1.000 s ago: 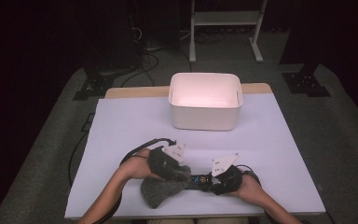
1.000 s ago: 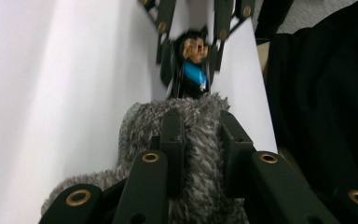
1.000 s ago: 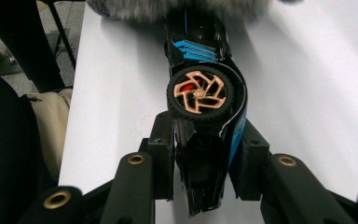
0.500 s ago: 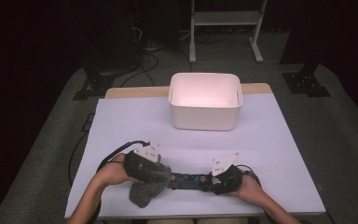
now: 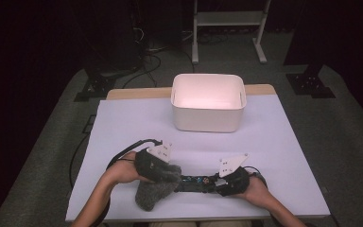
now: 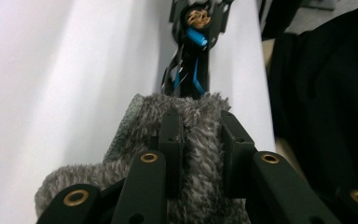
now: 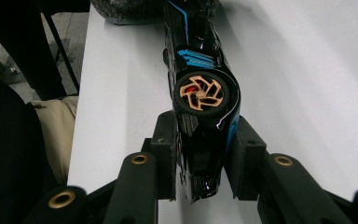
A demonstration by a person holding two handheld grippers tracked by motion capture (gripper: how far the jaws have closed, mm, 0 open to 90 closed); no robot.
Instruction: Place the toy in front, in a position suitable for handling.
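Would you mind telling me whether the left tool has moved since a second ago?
Yes. In the high view, the left tool with its grey furry cloth has shifted leftward, away from the white bin.

Each hand-held gripper is matt black: the left gripper (image 5: 168,172) and the right gripper (image 5: 217,182) both carry a pale grey three-cornered plate on top, dotted with small dark holes, and a thin black cable trails from each body. Seen from the gripper views, the jaws are flat black bars with square pads, joined by brass-coloured ringed rivets. The person's forearms are bare, with no sleeves showing.

Fuzzy grey cloth (image 6: 200,140); glossy black plastic toy car (image 7: 200,88).
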